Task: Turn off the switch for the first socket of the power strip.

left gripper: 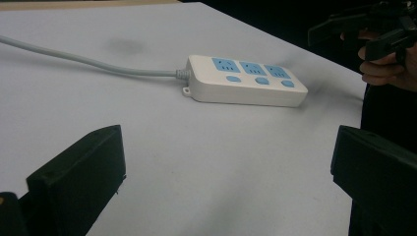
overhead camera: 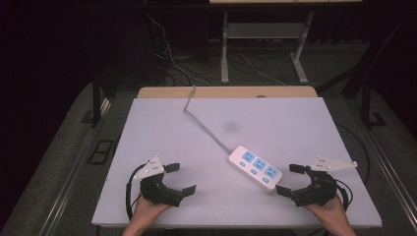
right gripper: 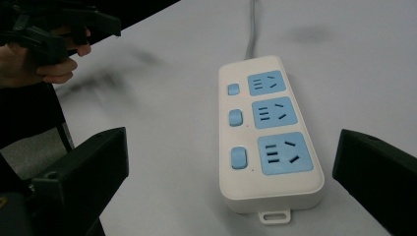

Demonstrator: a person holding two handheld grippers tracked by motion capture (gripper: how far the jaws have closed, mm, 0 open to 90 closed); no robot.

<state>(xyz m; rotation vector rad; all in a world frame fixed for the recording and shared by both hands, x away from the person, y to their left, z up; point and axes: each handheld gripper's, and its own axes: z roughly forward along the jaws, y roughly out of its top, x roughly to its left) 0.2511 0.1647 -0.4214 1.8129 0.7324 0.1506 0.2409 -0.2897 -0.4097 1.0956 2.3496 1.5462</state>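
A white power strip (overhead camera: 255,168) with three blue sockets and three blue switches lies on the white table (overhead camera: 172,128), its grey cord (overhead camera: 204,129) running to the far edge. My left gripper (overhead camera: 180,178) rests open near the front left, well left of the strip (left gripper: 246,81). Just right of the strip's near end, my right gripper (overhead camera: 290,180) stands open. Its jaws frame the strip (right gripper: 268,132) without touching it. Nothing is held by either one.
A wooden strip (overhead camera: 226,92) borders the table's far edge. Beyond it stand a desk frame (overhead camera: 263,44) and loose cables on the dark floor. A faint grey smudge (overhead camera: 230,126) marks the table's middle.
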